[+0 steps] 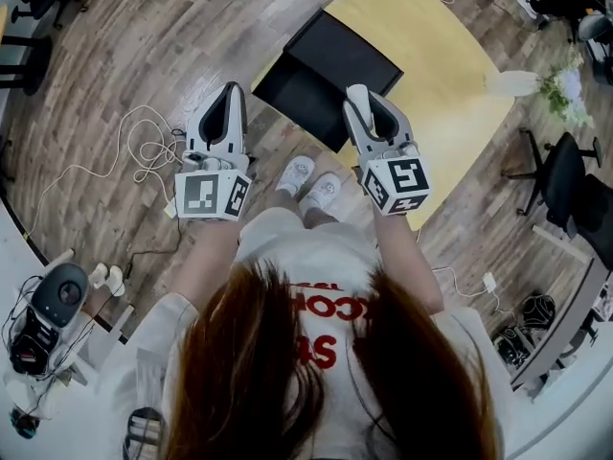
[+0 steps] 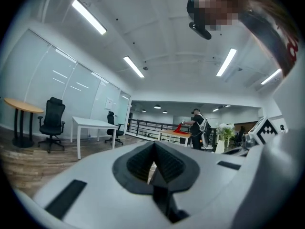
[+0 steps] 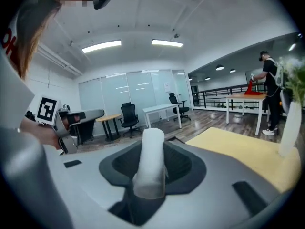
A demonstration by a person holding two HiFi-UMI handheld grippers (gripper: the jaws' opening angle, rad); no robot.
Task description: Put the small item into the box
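Yellow table (image 1: 450, 94) ahead, black box (image 1: 330, 70) at eleven o'clock from my right gripper (image 1: 369, 113) — it's pinching the small item (image 3: 150, 161), lengthwise along the jaws; left gripper (image 1: 227, 113) pressed together, empty.

An open office: white desk (image 2: 94, 123), swivel chair (image 2: 51, 122), glass partition walls (image 2: 57, 87).

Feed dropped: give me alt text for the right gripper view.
The right gripper has its jaws shut on a small white cylindrical item, lengthwise between them. Beyond: a yellow table at right, the left gripper at left, office chairs behind.
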